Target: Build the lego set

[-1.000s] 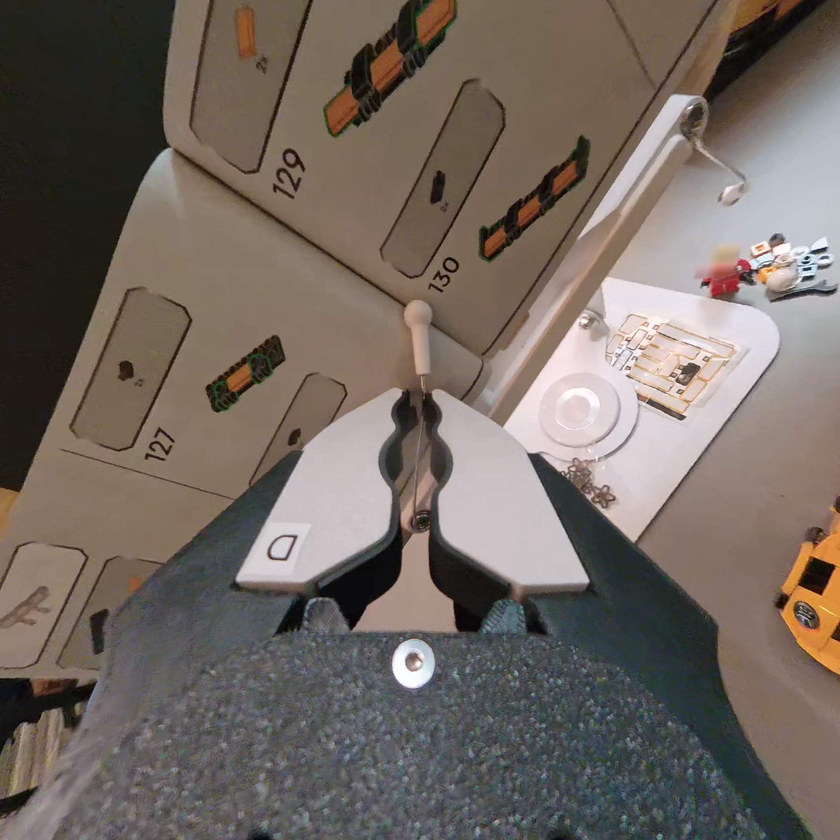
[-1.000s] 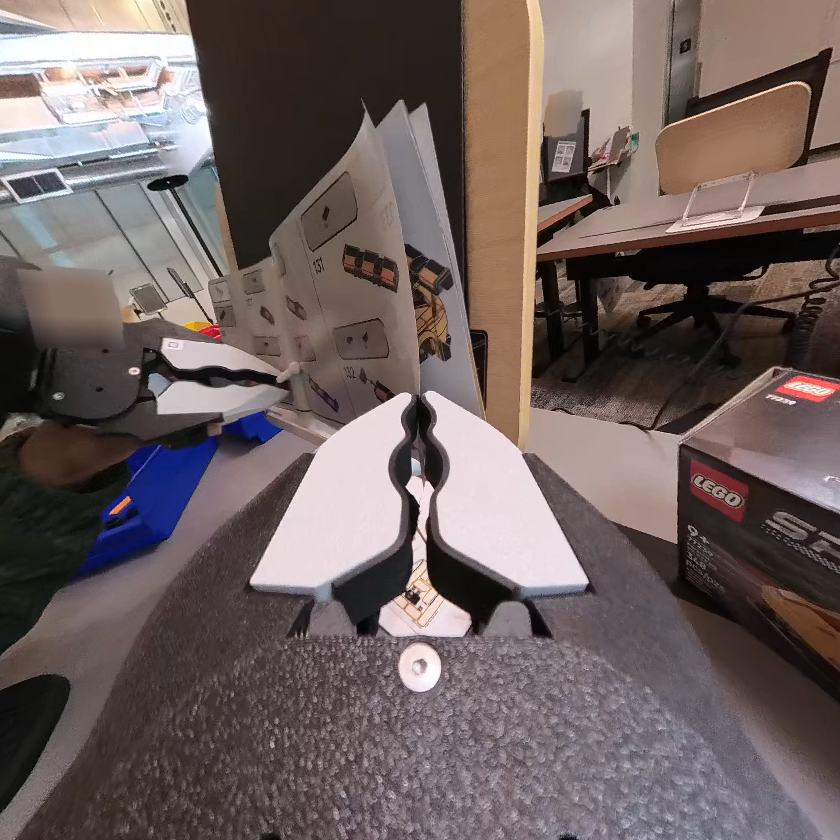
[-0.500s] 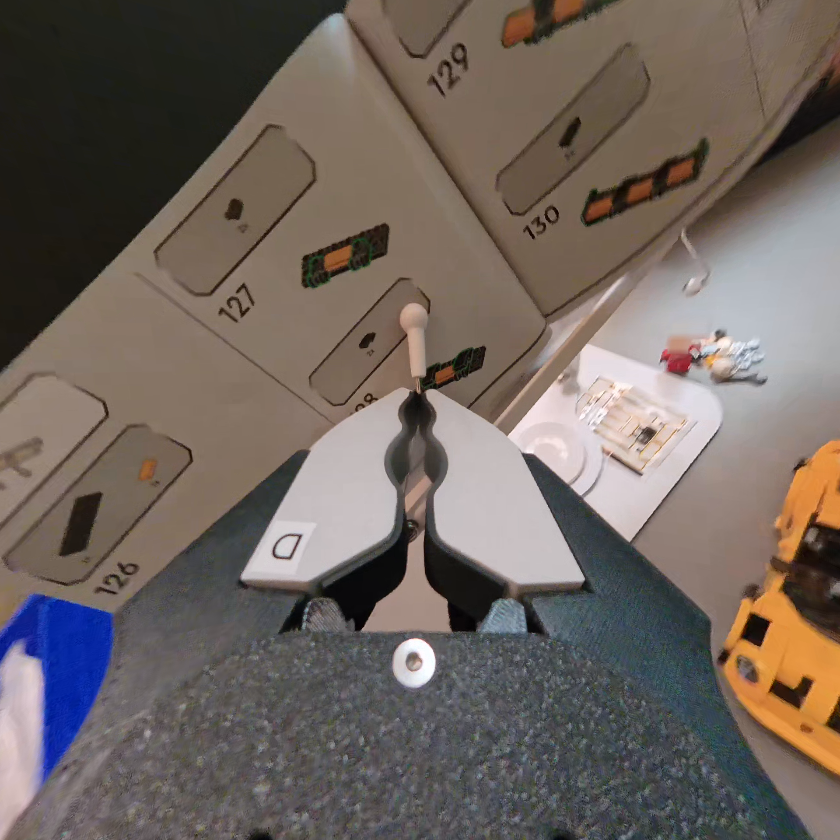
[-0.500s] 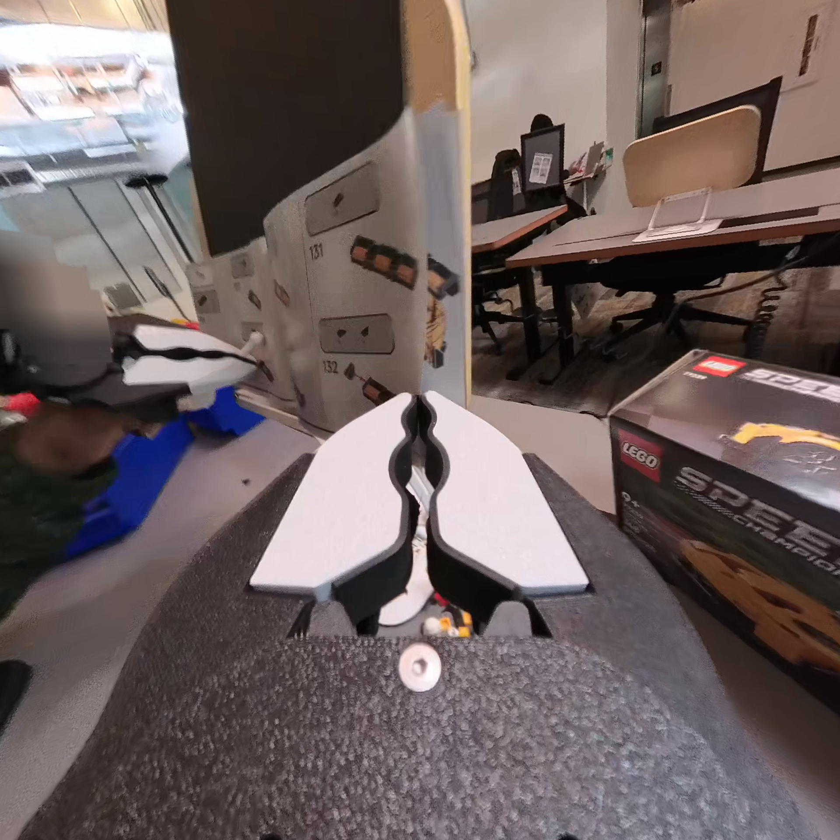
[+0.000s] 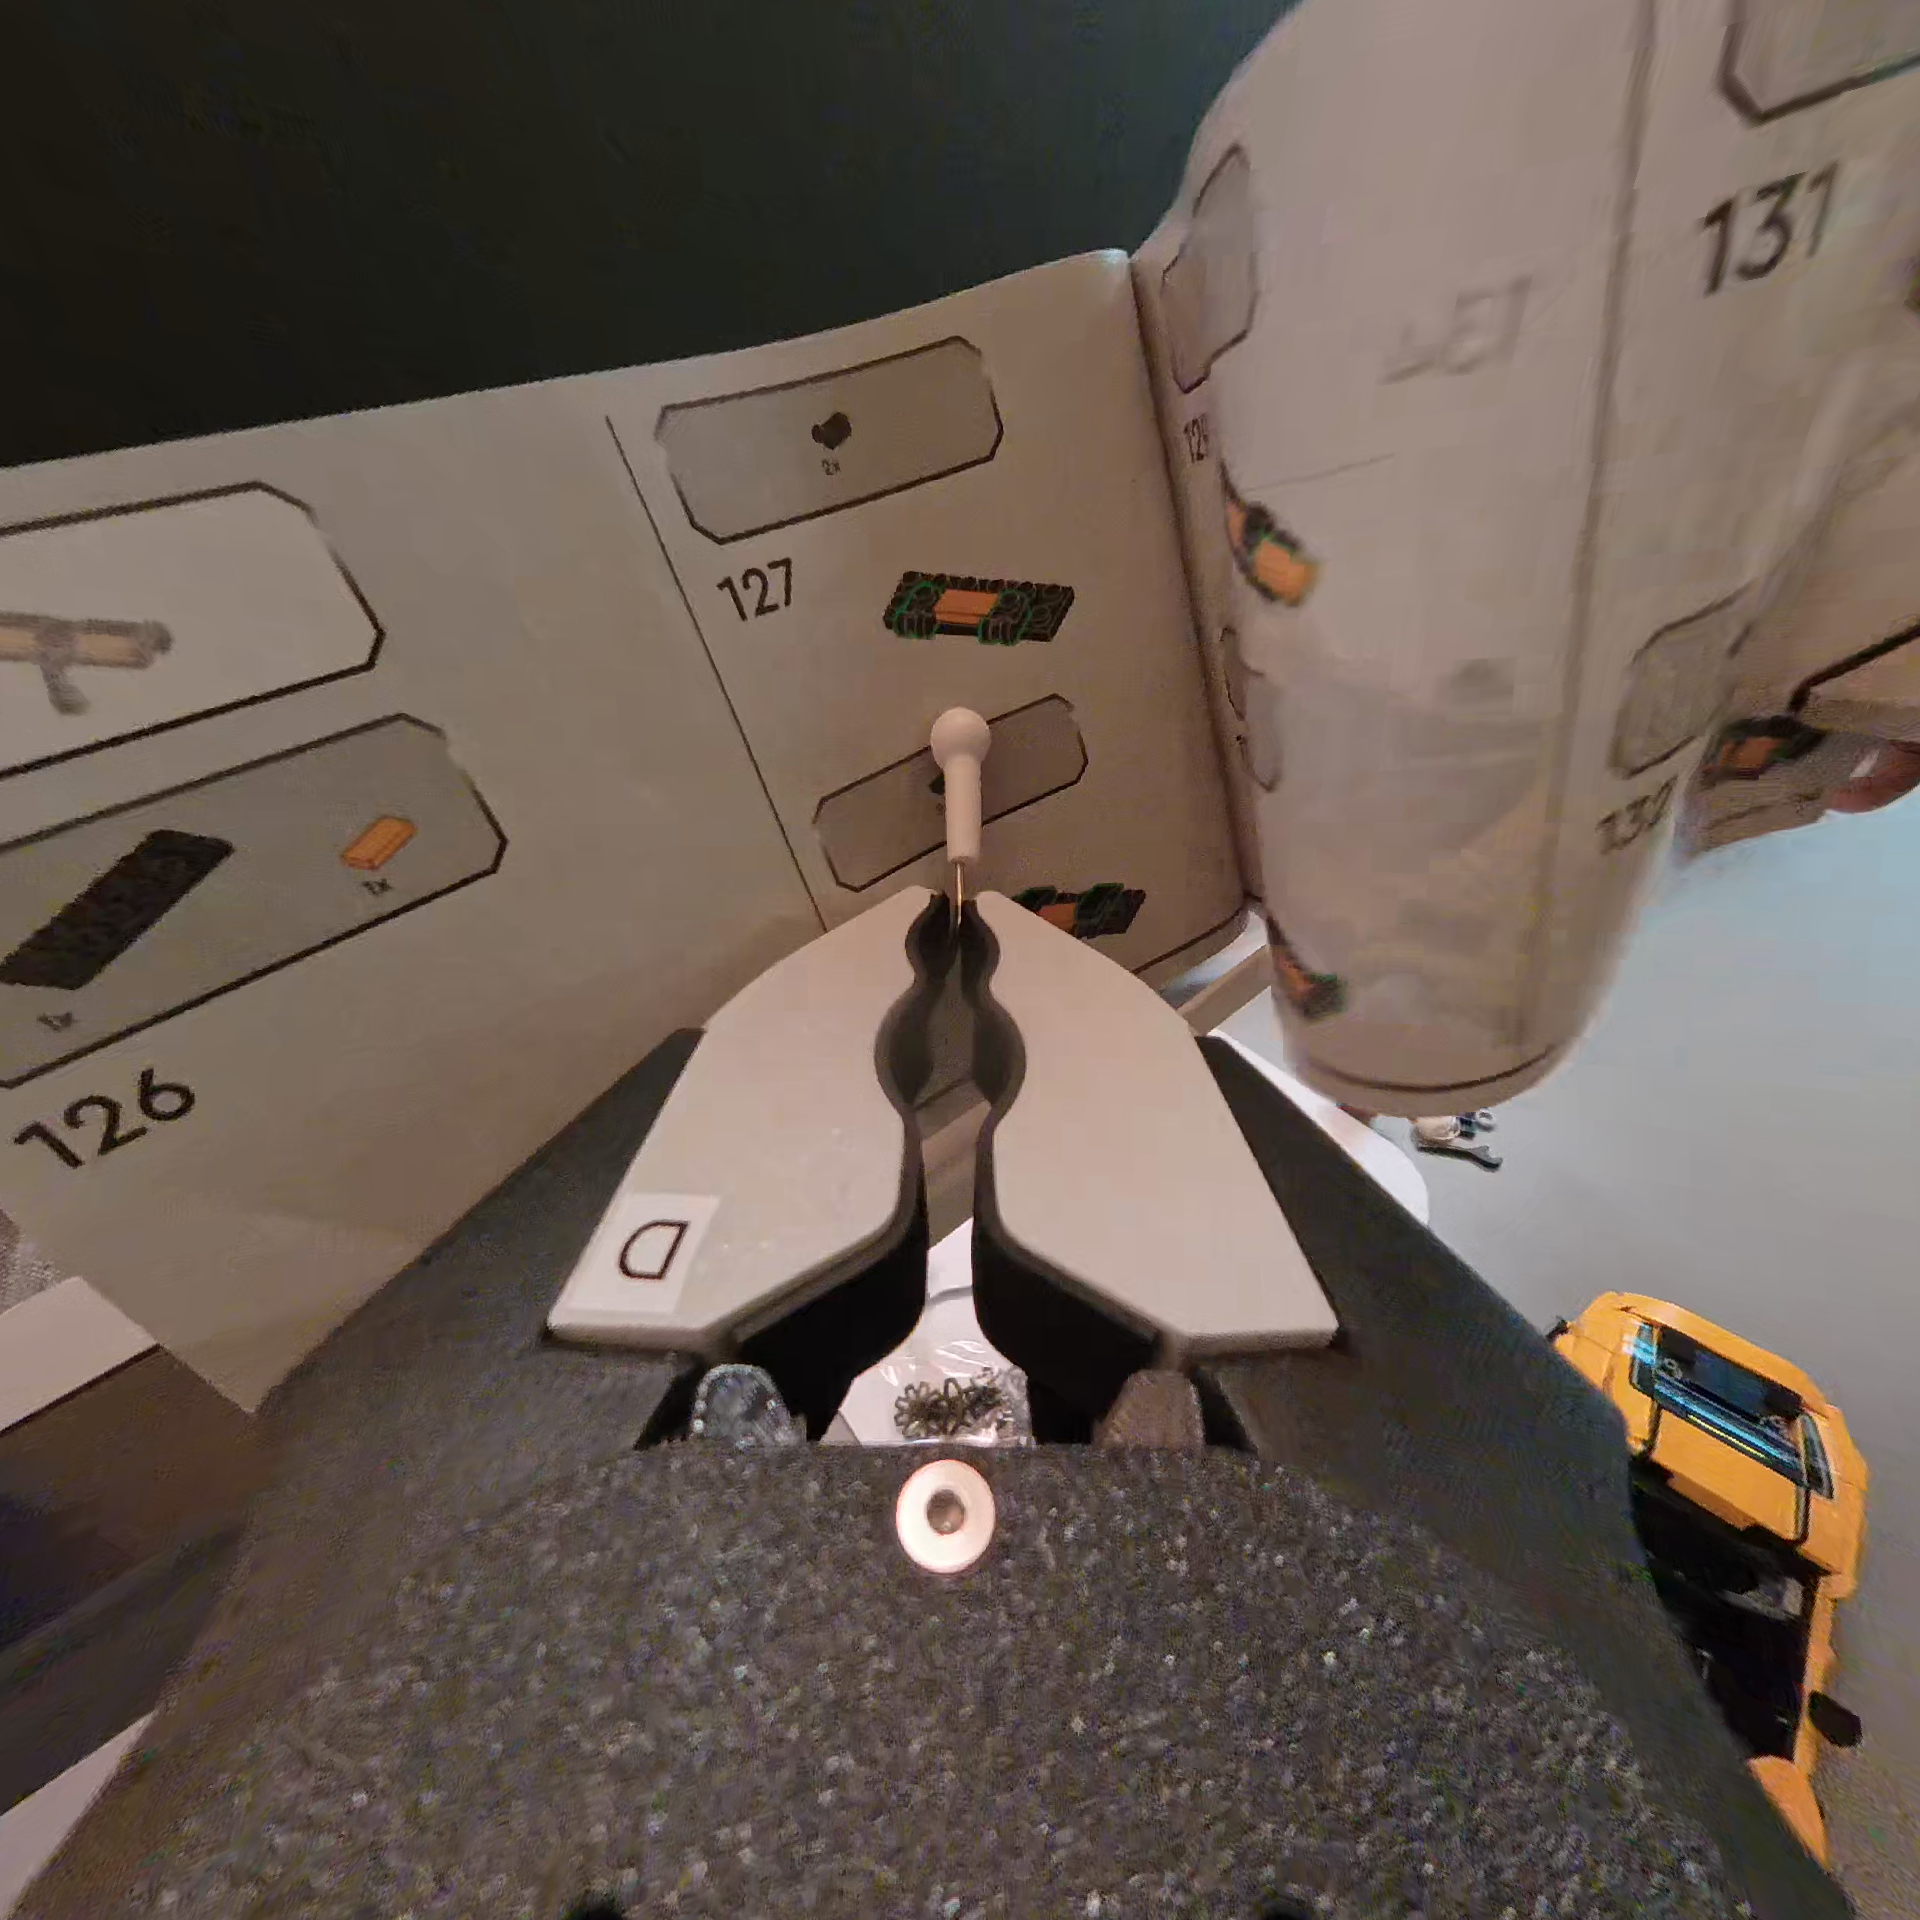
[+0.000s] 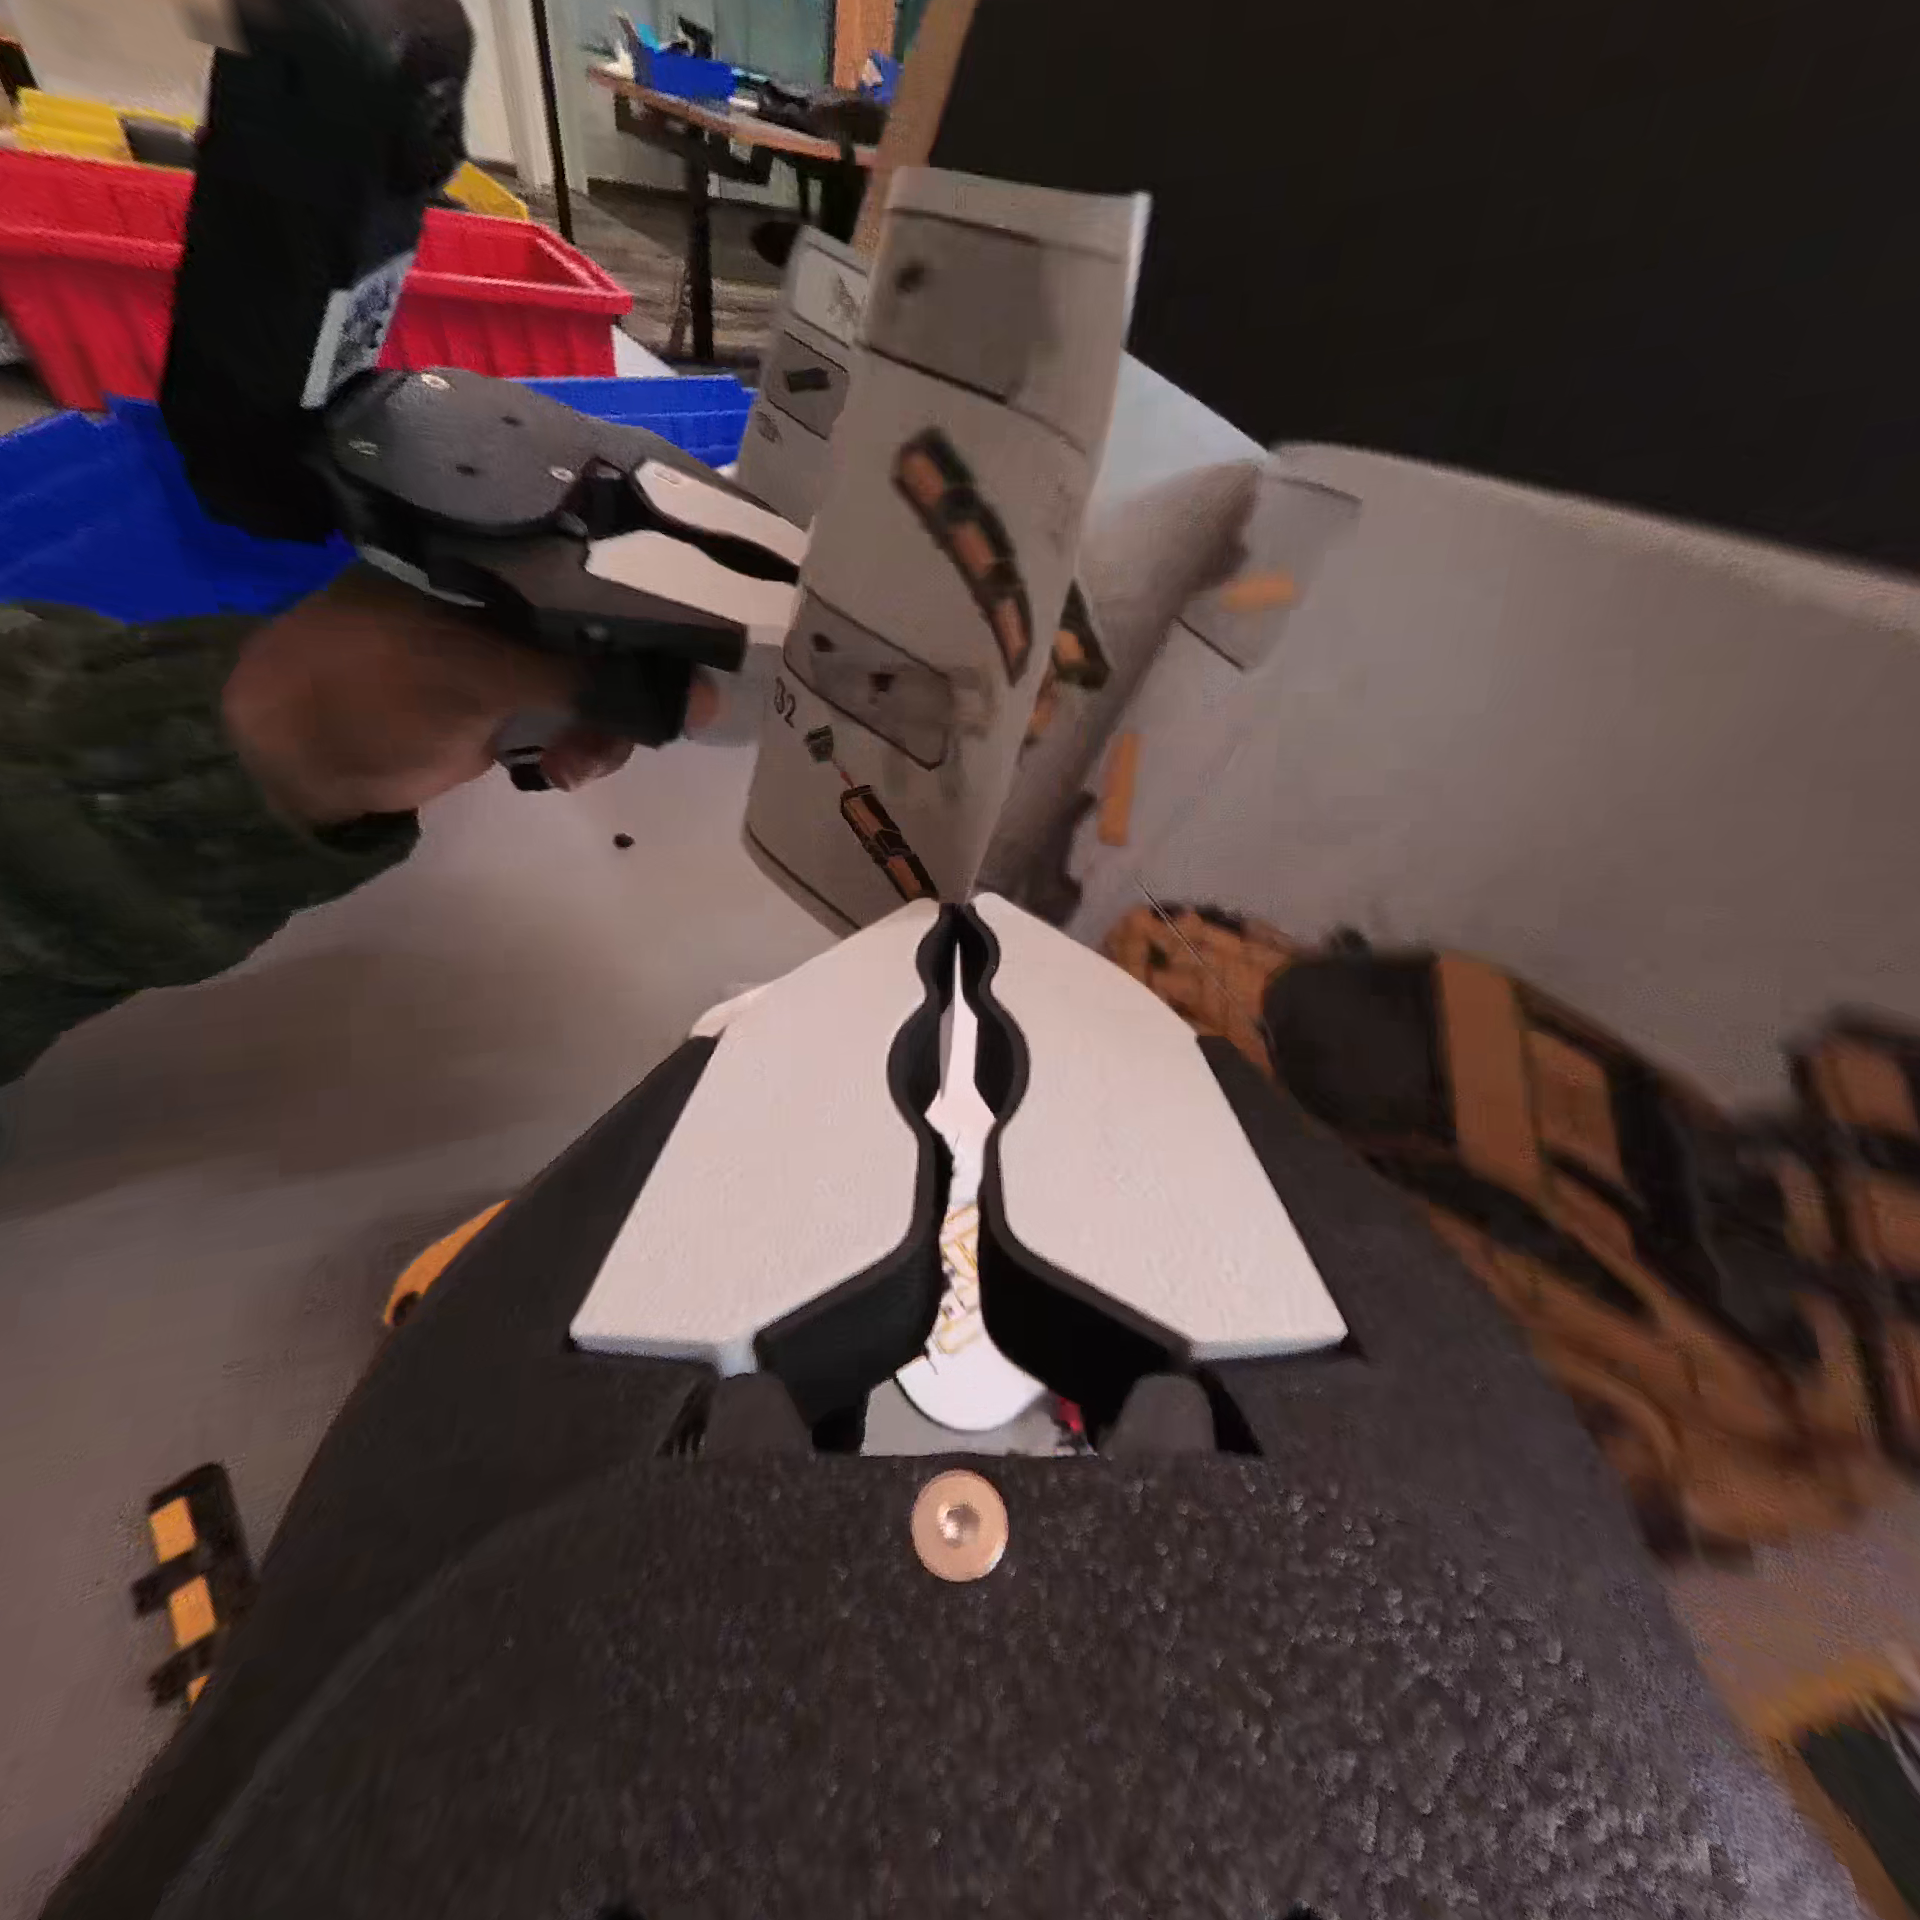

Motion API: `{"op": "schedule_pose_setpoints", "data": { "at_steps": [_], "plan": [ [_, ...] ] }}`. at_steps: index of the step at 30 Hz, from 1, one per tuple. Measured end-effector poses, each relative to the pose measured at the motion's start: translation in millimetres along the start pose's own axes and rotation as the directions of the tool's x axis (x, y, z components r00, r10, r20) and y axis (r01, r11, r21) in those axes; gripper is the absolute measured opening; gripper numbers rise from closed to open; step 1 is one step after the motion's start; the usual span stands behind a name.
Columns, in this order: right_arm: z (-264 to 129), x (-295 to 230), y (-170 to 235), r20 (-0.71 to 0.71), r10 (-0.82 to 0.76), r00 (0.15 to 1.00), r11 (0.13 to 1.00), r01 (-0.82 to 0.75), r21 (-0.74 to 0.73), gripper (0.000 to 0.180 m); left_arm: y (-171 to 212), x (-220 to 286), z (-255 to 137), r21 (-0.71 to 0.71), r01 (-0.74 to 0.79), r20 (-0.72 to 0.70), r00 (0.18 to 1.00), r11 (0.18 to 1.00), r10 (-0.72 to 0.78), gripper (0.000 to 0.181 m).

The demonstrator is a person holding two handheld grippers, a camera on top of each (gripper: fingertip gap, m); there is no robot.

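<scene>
While left gripper (image 5: 958, 906) pinches one white pin tool (image 5: 957, 781), right gripper (image 6: 957, 912) clamps one booklet page (image 6: 966, 540); one yellow car (image 5: 1714, 1455).

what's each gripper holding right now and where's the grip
Left gripper: white pin tool, by its thin metal end. Right gripper: booklet page, pinched at its lower corner.

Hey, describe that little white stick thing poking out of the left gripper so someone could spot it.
Find the open instruction booklet standing upright. In front of it, the left gripper pinches a thin wire topped by a white ball-headed pin, the only solid item against the printed pages.
</scene>
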State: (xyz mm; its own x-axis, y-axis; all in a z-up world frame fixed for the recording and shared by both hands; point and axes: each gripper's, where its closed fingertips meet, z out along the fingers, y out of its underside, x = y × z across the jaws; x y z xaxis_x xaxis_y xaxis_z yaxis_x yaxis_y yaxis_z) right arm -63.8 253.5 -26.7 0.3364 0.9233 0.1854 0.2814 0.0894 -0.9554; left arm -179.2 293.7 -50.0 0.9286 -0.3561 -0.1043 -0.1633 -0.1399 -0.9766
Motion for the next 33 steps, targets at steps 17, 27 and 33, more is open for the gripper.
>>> {"op": "schedule_pose_setpoints", "data": {
  "at_steps": [17,27,33],
  "plan": [
    [54.8,-20.7,-48.0,0.297,-0.300,0.907,0.954,0.293,0.070,0.037,-3.2,-33.3,-22.1,0.152,0.199,-0.043,0.980,0.968,-0.195,0.002],
    [99.6,7.2,-20.2,-0.034,-0.845,0.534,0.512,0.788,-0.342,0.025,25.4,-55.9,-49.5,0.292,0.745,-0.337,0.667,0.600,-0.665,0.003],
    [121.8,3.8,-17.7,-0.075,-0.909,0.411,0.407,0.831,-0.378,0.026,55.8,-58.4,-51.6,0.216,0.950,-0.572,0.310,0.226,-0.759,0.003]
  ]
}}
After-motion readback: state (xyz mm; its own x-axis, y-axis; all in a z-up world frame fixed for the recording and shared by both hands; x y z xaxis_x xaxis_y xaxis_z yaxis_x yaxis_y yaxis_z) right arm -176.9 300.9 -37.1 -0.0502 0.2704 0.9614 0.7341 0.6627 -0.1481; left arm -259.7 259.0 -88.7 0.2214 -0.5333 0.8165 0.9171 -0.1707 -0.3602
